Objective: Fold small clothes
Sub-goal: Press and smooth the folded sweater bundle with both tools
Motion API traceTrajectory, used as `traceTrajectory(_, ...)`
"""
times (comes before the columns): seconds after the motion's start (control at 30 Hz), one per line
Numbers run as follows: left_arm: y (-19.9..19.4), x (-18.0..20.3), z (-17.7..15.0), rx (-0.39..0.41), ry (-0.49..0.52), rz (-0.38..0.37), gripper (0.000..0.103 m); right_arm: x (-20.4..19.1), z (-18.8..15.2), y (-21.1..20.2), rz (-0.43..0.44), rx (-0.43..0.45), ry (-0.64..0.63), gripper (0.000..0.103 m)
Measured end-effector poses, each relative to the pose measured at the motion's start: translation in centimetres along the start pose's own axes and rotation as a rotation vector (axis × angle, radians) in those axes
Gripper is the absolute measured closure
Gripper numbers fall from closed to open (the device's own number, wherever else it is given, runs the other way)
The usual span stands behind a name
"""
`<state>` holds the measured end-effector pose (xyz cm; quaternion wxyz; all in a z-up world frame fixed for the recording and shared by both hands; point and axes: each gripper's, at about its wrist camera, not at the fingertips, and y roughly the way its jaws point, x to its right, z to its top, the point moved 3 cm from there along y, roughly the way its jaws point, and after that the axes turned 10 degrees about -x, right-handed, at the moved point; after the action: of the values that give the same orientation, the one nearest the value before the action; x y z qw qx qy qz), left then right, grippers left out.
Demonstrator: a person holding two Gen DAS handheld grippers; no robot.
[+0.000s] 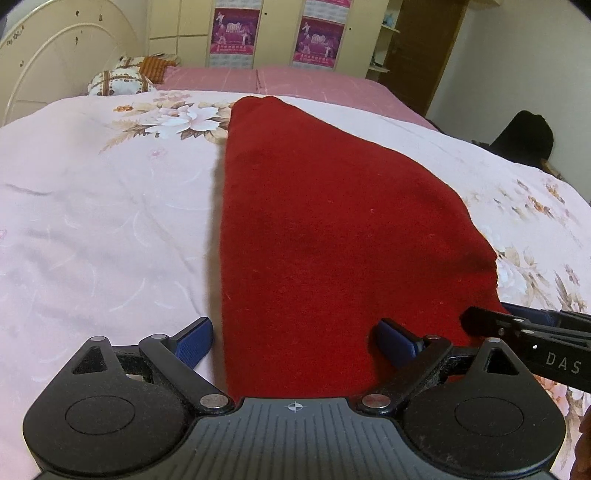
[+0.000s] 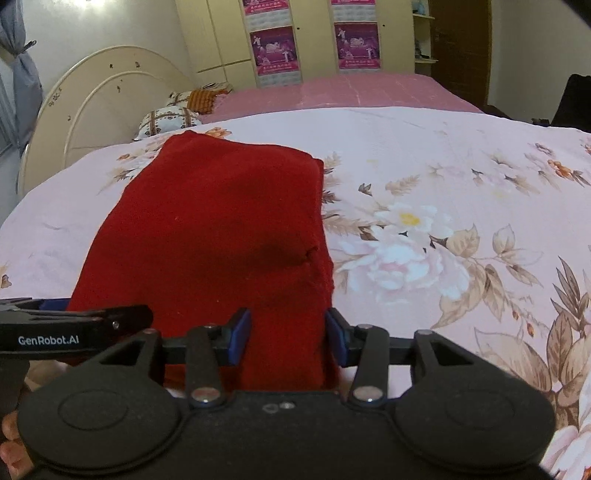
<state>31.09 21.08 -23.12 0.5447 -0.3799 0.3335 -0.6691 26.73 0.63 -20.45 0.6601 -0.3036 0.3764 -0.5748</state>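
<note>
White lettering "GenRobot.AI" is showing on the side of the left gripper (image 2: 107,321); "DAS" is showing on the side of the right gripper (image 1: 480,325), cut off at the frame edge. Writing on the wardrobe posters (image 1: 236,31) is appearing too small to read.

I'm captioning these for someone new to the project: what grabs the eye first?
The dark red garment, folded into a long strip, lies down the middle of the pale pink floral bedspread. Its near end sits between the blue pads of both hand-held grippers: the left hand-held gripper stands wide, the right hand-held gripper hugs the near right corner.
</note>
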Motion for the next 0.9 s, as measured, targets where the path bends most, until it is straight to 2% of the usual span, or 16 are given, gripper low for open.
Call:
traceTrajectory(0.17,-0.8,0.3,0.0,0.003,0.006,0.004,0.008,-0.2,-0.5,-0.8,0.006,0.000,0.002,0.053)
traceTrajectory(0.33,-1.9,0.6,-0.3,0.011,0.020,0.011,0.008,-0.4,-0.6,-1.5,0.013,0.001,0.010,0.051)
traceTrajectory(0.43,-2.1,0.6,-0.2,0.003,0.014,0.007,0.008,-0.7,-0.5,-1.5,0.000,-0.005,0.005,0.044)
traceTrajectory(0.57,-2.7,0.4,0.2,0.031,0.001,-0.009,0.008,-0.8,-0.6,-1.6,0.000,-0.009,-0.001,0.044)
traceTrajectory(0.67,-3.2,0.3,1.0,0.047,-0.011,-0.023,0.008,-0.5,-0.2,-2.4,0.003,0.029,0.010,0.045)
traceTrajectory(0.77,-3.5,0.2,2.0,0.064,-0.003,-0.005,0.008,-0.1,0.5,-2.8,0.010,0.057,0.027,0.048)
traceTrajectory(0.9,-3.5,0.2,2.2,0.054,-0.007,-0.009,0.008,-0.4,1.1,-2.9,0.023,0.067,0.027,0.049)
